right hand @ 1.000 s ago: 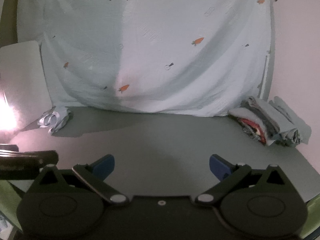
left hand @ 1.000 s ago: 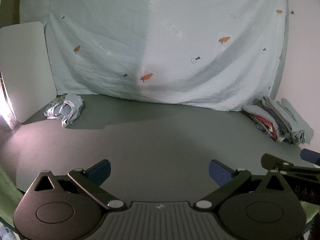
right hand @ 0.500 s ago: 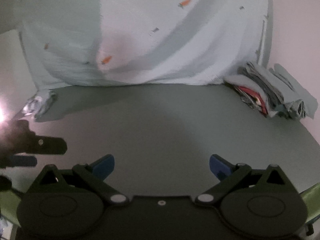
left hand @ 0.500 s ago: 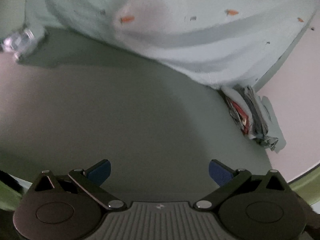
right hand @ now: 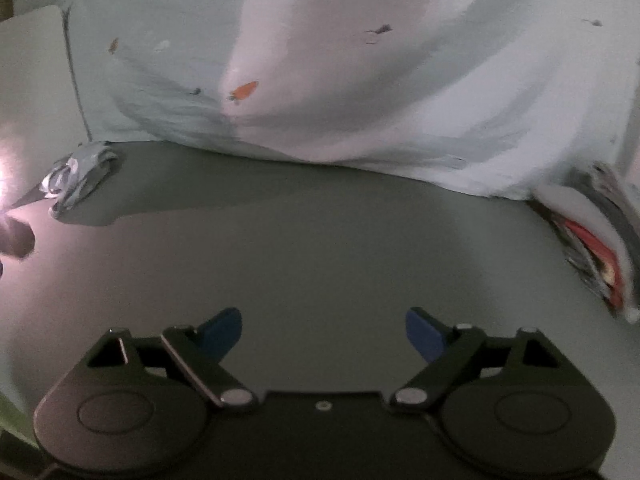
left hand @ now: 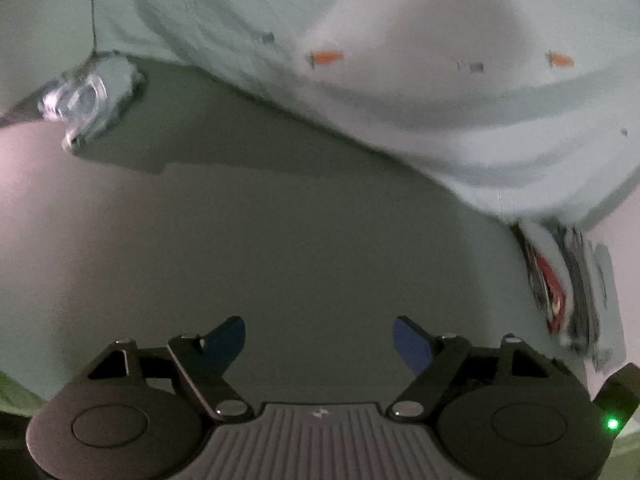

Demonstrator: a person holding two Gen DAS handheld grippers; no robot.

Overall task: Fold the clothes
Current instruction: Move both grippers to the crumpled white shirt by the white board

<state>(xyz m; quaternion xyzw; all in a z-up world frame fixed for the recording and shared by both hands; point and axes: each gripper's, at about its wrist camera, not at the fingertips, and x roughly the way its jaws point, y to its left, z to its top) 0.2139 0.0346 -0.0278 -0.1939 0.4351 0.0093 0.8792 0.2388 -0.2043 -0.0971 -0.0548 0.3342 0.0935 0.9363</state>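
Both grippers hang over a grey-green table [right hand: 320,248] with their blue-tipped fingers spread wide and nothing between them: the left gripper [left hand: 318,340] and the right gripper [right hand: 323,332] each hover above bare tabletop near the front edge. At the far left of the table lies a small crumpled pale garment [left hand: 86,100], seen again from the right wrist view [right hand: 76,178], well apart from either gripper. At the far right sits a stack of folded clothes [right hand: 596,240] with red and grey layers showing at its edge, also visible from the left wrist [left hand: 560,276]. A pale blue sheet [right hand: 400,80] printed with small orange carrots hangs behind the table as a backdrop.
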